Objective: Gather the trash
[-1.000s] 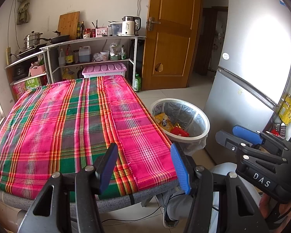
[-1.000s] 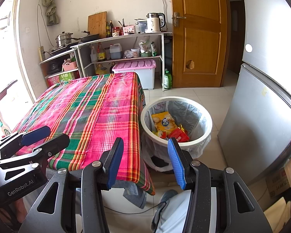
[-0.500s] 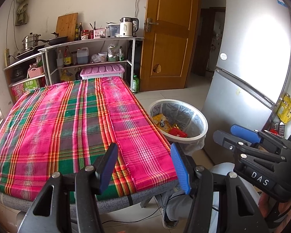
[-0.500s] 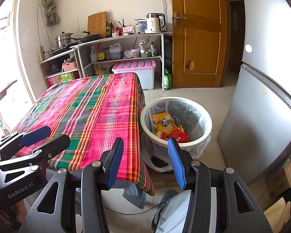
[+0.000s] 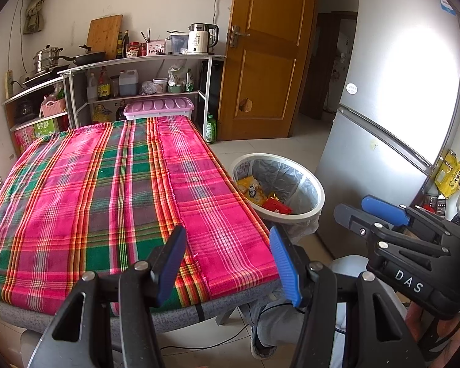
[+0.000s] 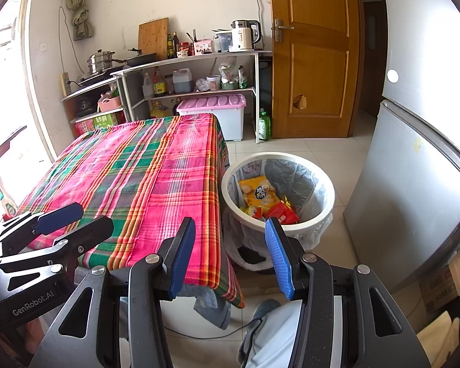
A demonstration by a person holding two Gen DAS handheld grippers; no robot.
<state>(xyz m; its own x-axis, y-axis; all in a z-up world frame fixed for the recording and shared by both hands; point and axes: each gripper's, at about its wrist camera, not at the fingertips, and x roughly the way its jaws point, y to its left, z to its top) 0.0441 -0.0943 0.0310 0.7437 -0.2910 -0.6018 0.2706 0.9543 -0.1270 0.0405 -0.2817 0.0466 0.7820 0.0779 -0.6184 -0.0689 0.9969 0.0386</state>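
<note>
Both grippers [image 5: 227,263] [image 6: 227,257] open; wrappers [image 6: 268,204] in bin [image 6: 328,211].

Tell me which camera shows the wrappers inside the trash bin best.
The right wrist view: it looks down into the trash bin, showing the yellow snack bag and red wrappers fully. In the left wrist view the tablecloth edge hides part of the bin's inside.

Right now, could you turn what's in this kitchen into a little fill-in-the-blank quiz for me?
1. The snack wrappers lie inside the white ____.
2. The tablecloth has nothing on it and is patterned in ____.
3. The left gripper and right gripper both have their jaws ____, holding nothing.
4. The kettle stands on the ____ shelf.

Missing words: bin; plaid; open; top
</note>
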